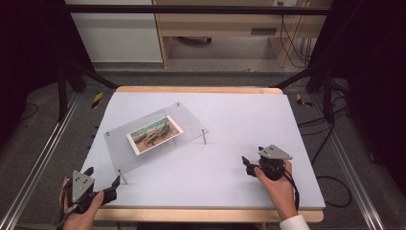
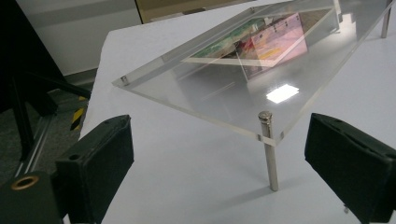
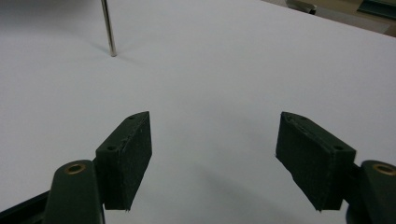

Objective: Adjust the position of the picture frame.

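A clear acrylic plate [image 1: 143, 153] [image 2: 233, 102] stands on thin metal legs [image 2: 270, 154] at the table's left middle. A picture card [image 1: 155, 134] [image 2: 261, 42] shows through it; I cannot tell whether it lies on or under the plate. My left gripper [image 1: 102, 176] [image 2: 222, 140] is held at the near left corner, open, pointing at the plate's nearest leg with nothing between its pads. My right gripper [image 1: 247, 165] [image 3: 215, 135] hovers low over bare table at the near right, open and holding nothing. Another leg [image 3: 108, 28] stands far ahead of it.
The white table top [image 1: 230, 120] has a wooden rim along its front and back edges. Black frame posts [image 1: 62, 86] stand at both sides and cables [image 1: 335, 191] lie on the floor to the right. A wooden cabinet stands behind the table.
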Tool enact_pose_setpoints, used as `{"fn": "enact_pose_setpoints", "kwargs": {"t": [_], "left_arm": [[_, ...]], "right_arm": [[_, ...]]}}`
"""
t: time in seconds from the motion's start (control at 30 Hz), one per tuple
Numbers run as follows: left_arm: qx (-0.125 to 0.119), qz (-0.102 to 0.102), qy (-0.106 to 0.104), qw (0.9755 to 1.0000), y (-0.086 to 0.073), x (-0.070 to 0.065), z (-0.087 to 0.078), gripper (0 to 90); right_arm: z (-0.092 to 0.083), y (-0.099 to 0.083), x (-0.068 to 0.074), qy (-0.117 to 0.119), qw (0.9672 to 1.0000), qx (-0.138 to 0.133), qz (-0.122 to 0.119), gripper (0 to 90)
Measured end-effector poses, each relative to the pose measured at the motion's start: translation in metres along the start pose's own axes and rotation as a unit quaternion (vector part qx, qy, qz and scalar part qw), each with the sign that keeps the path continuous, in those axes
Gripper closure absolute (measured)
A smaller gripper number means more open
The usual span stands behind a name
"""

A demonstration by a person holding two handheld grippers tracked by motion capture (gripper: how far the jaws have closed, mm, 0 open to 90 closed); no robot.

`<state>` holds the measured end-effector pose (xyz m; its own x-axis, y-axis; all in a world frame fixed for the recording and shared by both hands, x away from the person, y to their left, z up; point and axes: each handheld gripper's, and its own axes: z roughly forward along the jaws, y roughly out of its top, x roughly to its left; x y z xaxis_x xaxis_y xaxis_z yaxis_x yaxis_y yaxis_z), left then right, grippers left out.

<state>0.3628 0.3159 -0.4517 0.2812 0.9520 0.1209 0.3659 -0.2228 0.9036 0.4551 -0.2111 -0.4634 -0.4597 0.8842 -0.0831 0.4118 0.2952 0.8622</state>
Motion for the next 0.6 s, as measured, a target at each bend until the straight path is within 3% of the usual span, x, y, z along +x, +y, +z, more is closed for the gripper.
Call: {"fn": "enact_pose_setpoints", "kwargs": {"t": [0.27, 0.37, 0.53, 0.57, 0.6], "left_arm": [[0.026, 0.013, -0.036, 0.9989, -0.009, -0.011, 0.004, 7.7], [0.041, -0.010, -0.058, 0.9974, -0.011, -0.011, 0.011, 12.7], [0.035, -0.041, -0.068, 0.9962, -0.010, -0.011, 0.018, 13.7], [0.032, -0.063, -0.072, 0.9949, -0.009, -0.010, 0.021, 16.5], [0.032, -0.063, -0.072, 0.9949, -0.009, -0.010, 0.021, 18.9]], "right_arm": [[0.000, -0.001, -0.001, -0.004, 1.0000, 0.000, -0.005, 26.9], [-0.001, -0.001, -0.003, -0.004, 1.0000, 0.000, -0.002, 27.0], [-0.001, -0.001, -0.003, -0.005, 1.0000, -0.001, -0.004, 27.0], [-0.001, 0.000, -0.002, -0.005, 1.0000, 0.001, -0.004, 27.1], [-0.001, 0.000, -0.002, -0.005, 1.0000, 0.001, -0.004, 27.1]]}}
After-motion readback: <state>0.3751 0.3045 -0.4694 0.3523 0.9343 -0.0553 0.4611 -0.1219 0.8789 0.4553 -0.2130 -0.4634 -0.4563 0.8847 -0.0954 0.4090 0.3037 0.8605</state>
